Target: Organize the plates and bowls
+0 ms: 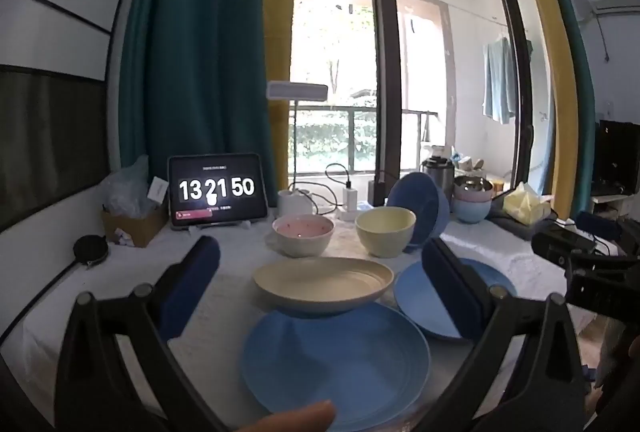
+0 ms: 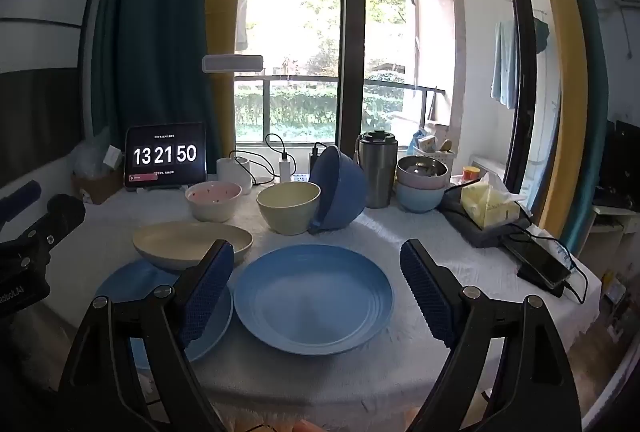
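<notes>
Left gripper (image 1: 320, 264) and right gripper (image 2: 318, 264) both stand released, empty. Cream plate (image 1: 322, 282) overlaps one blue plate (image 1: 336, 356).

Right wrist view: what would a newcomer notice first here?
The big blue plate at the table's front centre, framed by the open right tool. Behind it, a blue bowl tipped on its side leans against the yellow bowl. Far left, the tablet clock reads 13 21 50.

The right tool's left finger (image 2: 208, 288) covers part of the pale blue plate (image 2: 132, 280). The cream plate (image 1: 324, 282) overlaps that plate's far rim. Small text on the tablet (image 2: 165, 155) is unreadable.
</notes>
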Available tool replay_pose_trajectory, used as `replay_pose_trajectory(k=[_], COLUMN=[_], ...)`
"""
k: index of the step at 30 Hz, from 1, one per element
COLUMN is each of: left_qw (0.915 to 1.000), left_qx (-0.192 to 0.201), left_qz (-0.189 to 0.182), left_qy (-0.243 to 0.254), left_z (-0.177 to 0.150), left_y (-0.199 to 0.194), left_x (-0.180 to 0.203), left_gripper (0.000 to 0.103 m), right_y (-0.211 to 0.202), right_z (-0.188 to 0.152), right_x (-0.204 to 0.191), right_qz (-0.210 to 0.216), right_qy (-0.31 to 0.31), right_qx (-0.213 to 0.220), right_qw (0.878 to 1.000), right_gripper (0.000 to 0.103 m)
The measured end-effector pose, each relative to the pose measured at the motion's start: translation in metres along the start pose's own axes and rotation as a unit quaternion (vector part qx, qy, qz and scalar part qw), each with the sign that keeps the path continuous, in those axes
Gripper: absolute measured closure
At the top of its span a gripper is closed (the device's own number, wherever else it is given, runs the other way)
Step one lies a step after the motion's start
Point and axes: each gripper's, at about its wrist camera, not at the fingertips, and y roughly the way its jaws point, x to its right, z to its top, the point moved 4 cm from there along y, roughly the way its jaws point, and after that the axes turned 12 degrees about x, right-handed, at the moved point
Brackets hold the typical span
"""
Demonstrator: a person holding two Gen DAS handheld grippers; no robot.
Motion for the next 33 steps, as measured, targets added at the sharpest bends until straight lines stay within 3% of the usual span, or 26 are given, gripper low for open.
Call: replay_pose_trajectory(k=[2,5,33], left_qw=[0.9999,0.9996,0.9996], left_qx=[-0.007,0.005,0.012], left_qz=[0.003,0.002,0.002], left_qy=[-0.01,0.026,0.027], left_z=[0.005,0.004,0.01], left_y=[0.004,-0.001,-0.005], left_x=[-0.012,0.003,0.0], left_gripper=[0.001,0.001,0.001], right_y=[0.0,0.0,-0.002], right_z=[0.0,0.001,0.004], right_x=[0.0,0.001,0.001], right_qz=[0.002,0.003,0.002], right_qy=[0.02,0.018,0.017], right_qx=[-0.002,0.002,0.006], right_qw=[1.0,1.0,1.0], right_gripper=[0.015,0.015,0.015])
